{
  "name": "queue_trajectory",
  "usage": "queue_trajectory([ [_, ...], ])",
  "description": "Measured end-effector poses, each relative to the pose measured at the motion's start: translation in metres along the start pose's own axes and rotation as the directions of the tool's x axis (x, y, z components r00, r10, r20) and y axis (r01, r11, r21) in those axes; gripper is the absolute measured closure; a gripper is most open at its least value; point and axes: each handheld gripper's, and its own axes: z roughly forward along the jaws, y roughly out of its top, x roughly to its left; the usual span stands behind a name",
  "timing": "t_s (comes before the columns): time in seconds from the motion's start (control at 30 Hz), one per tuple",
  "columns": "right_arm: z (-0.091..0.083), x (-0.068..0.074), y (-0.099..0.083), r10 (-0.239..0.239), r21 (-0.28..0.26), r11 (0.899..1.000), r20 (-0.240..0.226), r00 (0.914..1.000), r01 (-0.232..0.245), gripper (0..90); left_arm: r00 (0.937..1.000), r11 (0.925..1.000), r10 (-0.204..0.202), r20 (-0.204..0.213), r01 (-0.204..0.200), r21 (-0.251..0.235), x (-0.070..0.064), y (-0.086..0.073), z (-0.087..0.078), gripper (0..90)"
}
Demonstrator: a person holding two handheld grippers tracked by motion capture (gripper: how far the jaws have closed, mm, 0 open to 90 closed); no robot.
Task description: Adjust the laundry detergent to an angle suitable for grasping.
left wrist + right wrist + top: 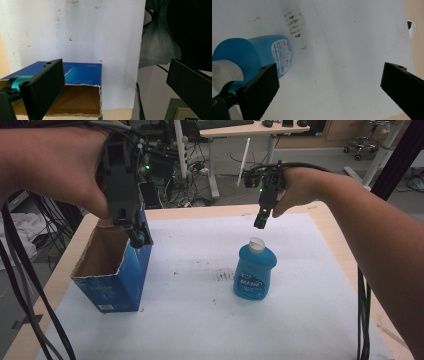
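Bottle: one blue bottle stands upright on the white sheet, just below the right gripper.
Right gripper: jaws wide, empty.
Box: one open blue box under the left gripper.
Left gripper: jaws wide, empty.

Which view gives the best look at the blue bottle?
The high view: the blue bottle stands whole and upright, white cap and label showing. The right gripper view catches it partly, behind one jaw. The left gripper view faces the open box instead.

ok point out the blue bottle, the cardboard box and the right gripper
blue bottle (254, 279), high view, on its front label
cardboard box (117, 285), high view, on its blue outer side
right gripper (260, 223), high view, at the tips of its jaws
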Motion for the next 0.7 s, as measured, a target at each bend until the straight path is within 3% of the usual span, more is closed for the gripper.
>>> queue_trajectory([
  [0.3, 0.0012, 0.0011, 0.0008, -0.015, 0.004, 1.0, 0.001, 0.9999, 0.015, 0.9, 0.9997, 0.9997, -0.025, 0.004, 0.025, -0.006, -0.0013, -0.0029, 0.0038, 1.8],
  [0.7, 0.005, -0.0007, 0.004, -0.016, 0.006, 1.0, 0.012, 0.9998, 0.016, 0.9, 0.9998, 0.9998, -0.018, -0.005, 0.018, 0.002, 0.0017, -0.0021, 0.0053, 1.8],
])
